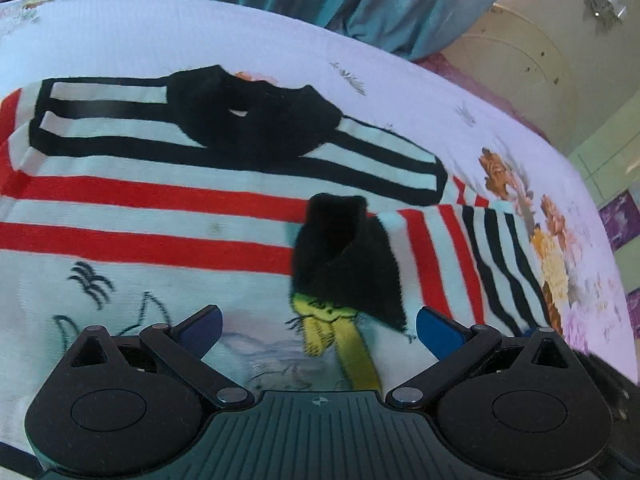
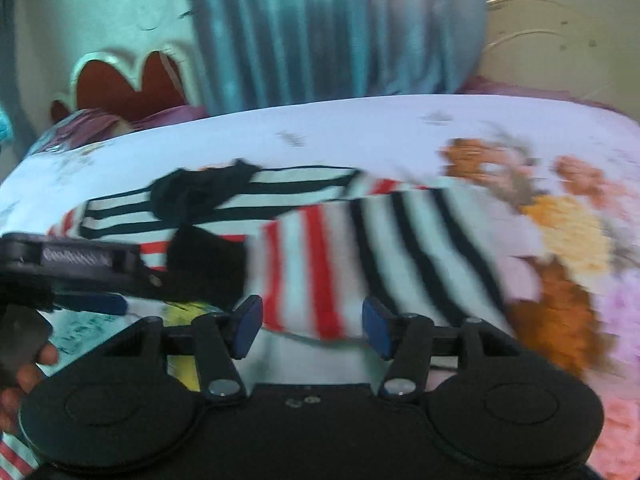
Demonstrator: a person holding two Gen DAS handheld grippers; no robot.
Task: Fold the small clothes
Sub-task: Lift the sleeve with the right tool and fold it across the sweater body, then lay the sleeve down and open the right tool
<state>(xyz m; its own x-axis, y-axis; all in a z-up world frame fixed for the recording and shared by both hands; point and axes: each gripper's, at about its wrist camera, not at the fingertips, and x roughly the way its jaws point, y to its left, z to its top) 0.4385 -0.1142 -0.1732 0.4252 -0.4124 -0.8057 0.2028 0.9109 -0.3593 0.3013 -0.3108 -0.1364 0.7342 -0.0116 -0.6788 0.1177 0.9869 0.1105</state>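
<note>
A small white sweater (image 1: 160,216) with red and black stripes, a black collar (image 1: 256,120) and a printed front lies spread on the bed. One sleeve is folded across the chest; its black cuff (image 1: 344,256) rests on the print. My left gripper (image 1: 320,330) is open just above the print, the cuff ahead of its fingers. My right gripper (image 2: 312,326) is open over the striped sleeve (image 2: 360,248), its fingers on either side of the fabric edge. The left gripper (image 2: 72,268) shows at the left of the right wrist view.
The bed sheet (image 1: 200,32) is white with a floral print (image 1: 552,248) at the right. A teal curtain (image 2: 320,28) hangs behind the bed, beside a headboard (image 2: 132,80). The bed edge curves down at the right.
</note>
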